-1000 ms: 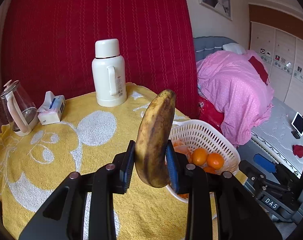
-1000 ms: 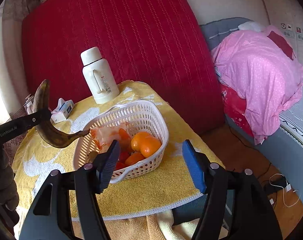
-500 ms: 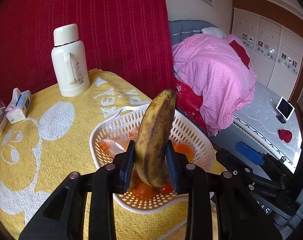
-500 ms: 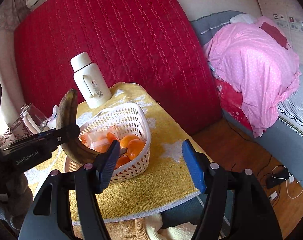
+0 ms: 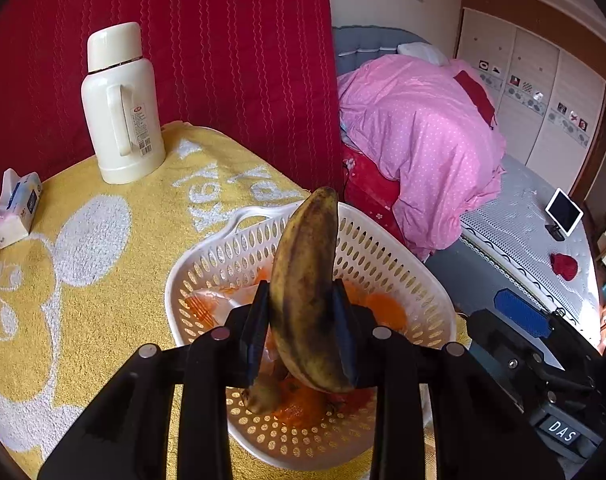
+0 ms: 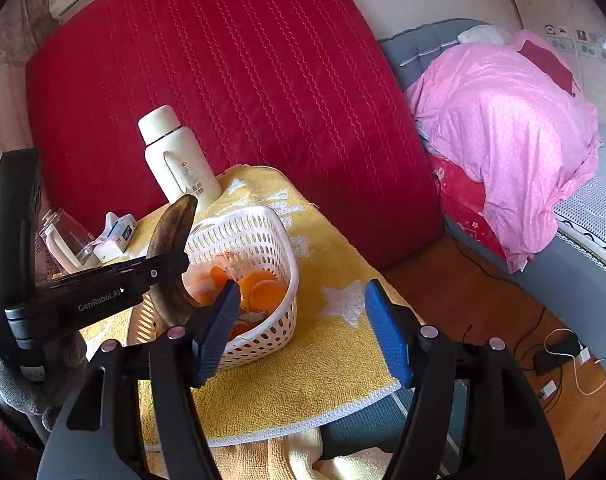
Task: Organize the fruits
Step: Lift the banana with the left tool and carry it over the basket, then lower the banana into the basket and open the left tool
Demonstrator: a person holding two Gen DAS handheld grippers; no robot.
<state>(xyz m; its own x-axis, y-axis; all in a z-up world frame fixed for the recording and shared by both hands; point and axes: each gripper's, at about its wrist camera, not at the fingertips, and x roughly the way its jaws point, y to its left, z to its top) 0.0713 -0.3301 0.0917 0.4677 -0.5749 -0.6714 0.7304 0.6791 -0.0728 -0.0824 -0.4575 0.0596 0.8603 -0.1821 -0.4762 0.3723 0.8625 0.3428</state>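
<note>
So the left claw (image 5: 303, 328) is clamped on a spotty brown banana (image 5: 309, 292), held upright right over the white basket (image 5: 383, 256) with the oranges (image 6: 265, 294) in it. The basket sits close to the counter (image 5: 83, 280) corner nearest the bed (image 5: 523, 232). Right claw (image 6: 303, 332) is spread wide, holding nothing, hanging off the counter edge over open floor. The thermos (image 5: 121, 104) and tissue pack (image 5: 15, 208) are well apart from the basket.
</note>
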